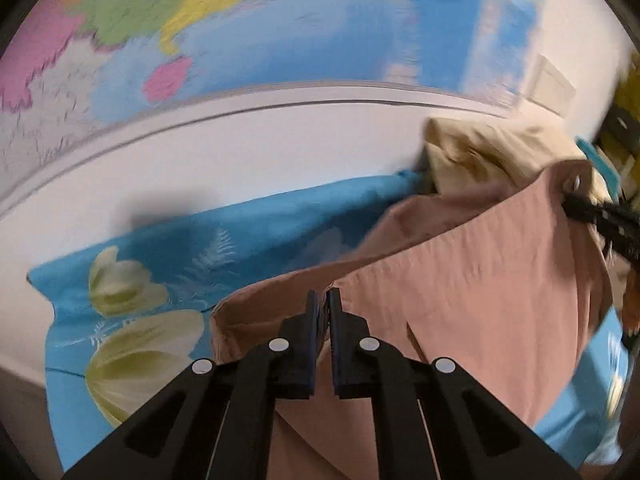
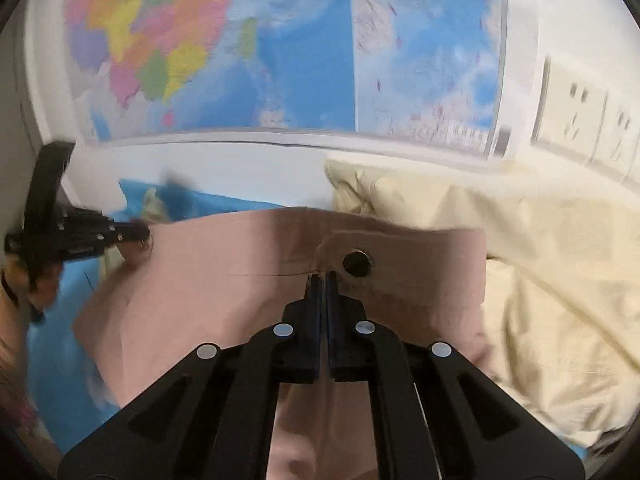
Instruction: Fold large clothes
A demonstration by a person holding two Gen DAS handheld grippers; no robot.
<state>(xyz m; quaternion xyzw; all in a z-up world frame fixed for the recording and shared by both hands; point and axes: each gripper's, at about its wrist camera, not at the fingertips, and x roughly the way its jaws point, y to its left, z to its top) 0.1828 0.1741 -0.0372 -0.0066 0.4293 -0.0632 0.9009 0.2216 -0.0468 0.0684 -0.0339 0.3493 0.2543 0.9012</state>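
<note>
We see map on wall behind. Blue floral sheet beneath, cream bedding bunched right. Pink garment held up between us, blocking sheet. Left gripper clenched on garment edge; right gripper clamped beside dark snap button.

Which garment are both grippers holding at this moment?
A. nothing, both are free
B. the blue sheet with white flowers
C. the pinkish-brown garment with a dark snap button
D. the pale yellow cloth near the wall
C: the right gripper and the left gripper are each shut on the edge of the pinkish-brown garment, beside its snap button.
</note>
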